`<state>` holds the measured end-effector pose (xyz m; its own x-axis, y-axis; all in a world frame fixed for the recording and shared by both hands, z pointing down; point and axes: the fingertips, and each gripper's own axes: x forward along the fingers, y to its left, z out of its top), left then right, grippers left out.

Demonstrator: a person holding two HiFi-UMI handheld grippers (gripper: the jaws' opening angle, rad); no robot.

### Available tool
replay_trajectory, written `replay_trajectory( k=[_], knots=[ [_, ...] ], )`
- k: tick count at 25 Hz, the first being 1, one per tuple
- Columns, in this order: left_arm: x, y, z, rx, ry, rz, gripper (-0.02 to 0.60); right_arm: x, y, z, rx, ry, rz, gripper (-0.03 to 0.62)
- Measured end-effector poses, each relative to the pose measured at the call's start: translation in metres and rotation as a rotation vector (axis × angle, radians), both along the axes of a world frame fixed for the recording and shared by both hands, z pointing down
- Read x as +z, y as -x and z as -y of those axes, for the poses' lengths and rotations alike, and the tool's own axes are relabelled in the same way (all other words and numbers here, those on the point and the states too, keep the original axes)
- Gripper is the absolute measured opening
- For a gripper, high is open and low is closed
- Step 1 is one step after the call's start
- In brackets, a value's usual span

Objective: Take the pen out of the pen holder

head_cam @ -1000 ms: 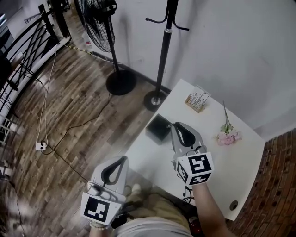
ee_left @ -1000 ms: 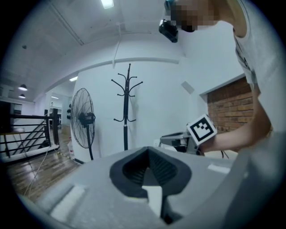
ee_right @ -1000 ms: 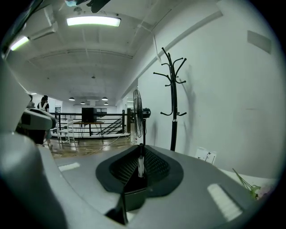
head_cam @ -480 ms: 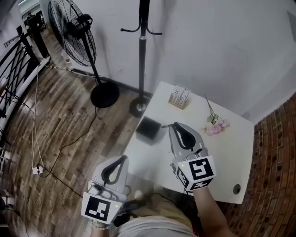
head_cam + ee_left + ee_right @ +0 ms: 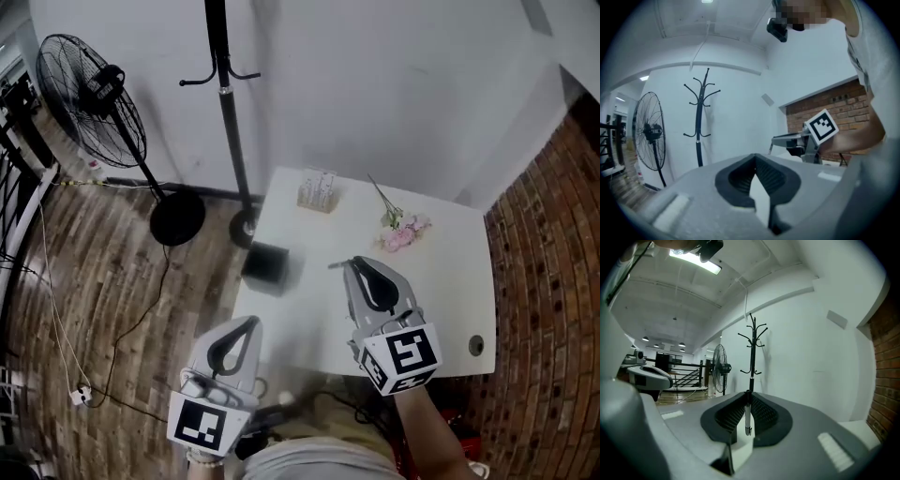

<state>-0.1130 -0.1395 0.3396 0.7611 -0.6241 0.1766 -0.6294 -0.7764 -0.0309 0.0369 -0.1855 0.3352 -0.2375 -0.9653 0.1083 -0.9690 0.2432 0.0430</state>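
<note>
Right of holder (image 5: 270, 262), over worktop (image 5: 441, 272), right tongs (image 5: 747, 400) clamped on pen (image 5: 747, 420); left tongs (image 5: 754, 160) together, empty. Pen likely light, stiff, slick: grip mid-barrel.

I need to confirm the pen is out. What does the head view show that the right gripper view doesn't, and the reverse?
Head view only: the black pen holder at the white table's left edge, apart from the right claw, and pink flowers. Right gripper view only: the pen clamped between that claw's shut jaws. Both: the coat stand and the fan.
</note>
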Motion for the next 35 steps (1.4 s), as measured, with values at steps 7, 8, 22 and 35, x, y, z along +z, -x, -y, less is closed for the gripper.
replay_trajectory(
  k=[7, 8, 22, 35],
  knots=[
    [-0.004, -0.038, 0.0, 0.095, -0.006, -0.015, -0.006, -0.003, -0.044, -0.025, 0.109, -0.001, -0.001, 0.04],
    [-0.005, -0.044, -0.001, 0.108, -0.006, -0.019, -0.006, -0.004, -0.05, -0.029, 0.122, -0.002, -0.005, 0.04],
    [-0.01, -0.119, -0.002, 0.256, -0.009, -0.037, -0.006, 0.001, -0.125, -0.072, 0.282, 0.038, -0.011, 0.04],
    [-0.004, -0.157, -0.008, 0.307, -0.004, -0.016, -0.006, 0.012, -0.163, -0.103, 0.354, 0.063, 0.018, 0.04]
  ],
)
